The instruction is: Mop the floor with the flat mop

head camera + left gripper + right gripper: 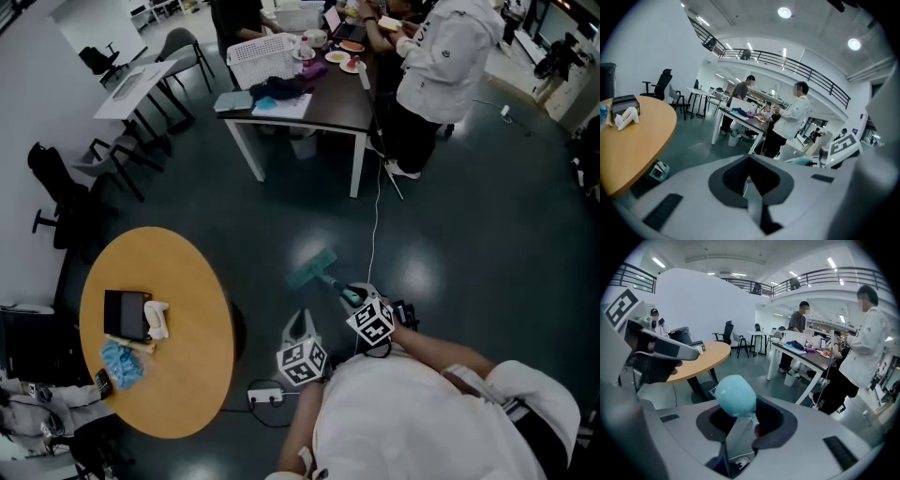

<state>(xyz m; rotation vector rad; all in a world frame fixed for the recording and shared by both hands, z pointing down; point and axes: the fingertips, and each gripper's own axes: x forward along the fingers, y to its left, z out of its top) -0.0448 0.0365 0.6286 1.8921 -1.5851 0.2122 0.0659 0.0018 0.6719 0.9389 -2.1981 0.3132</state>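
Two grippers noted, both low in the head view. We find the right gripper clamped on the teal upper end of the flat mop. The mop's head rests on the dark floor just ahead of the person, to the right of the round wooden table. The left gripper has its jaws pressed together on nothing, just beside the mop handle and not touching it.

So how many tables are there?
3: round table near left, dark table ahead, white table far left. More may be hidden.
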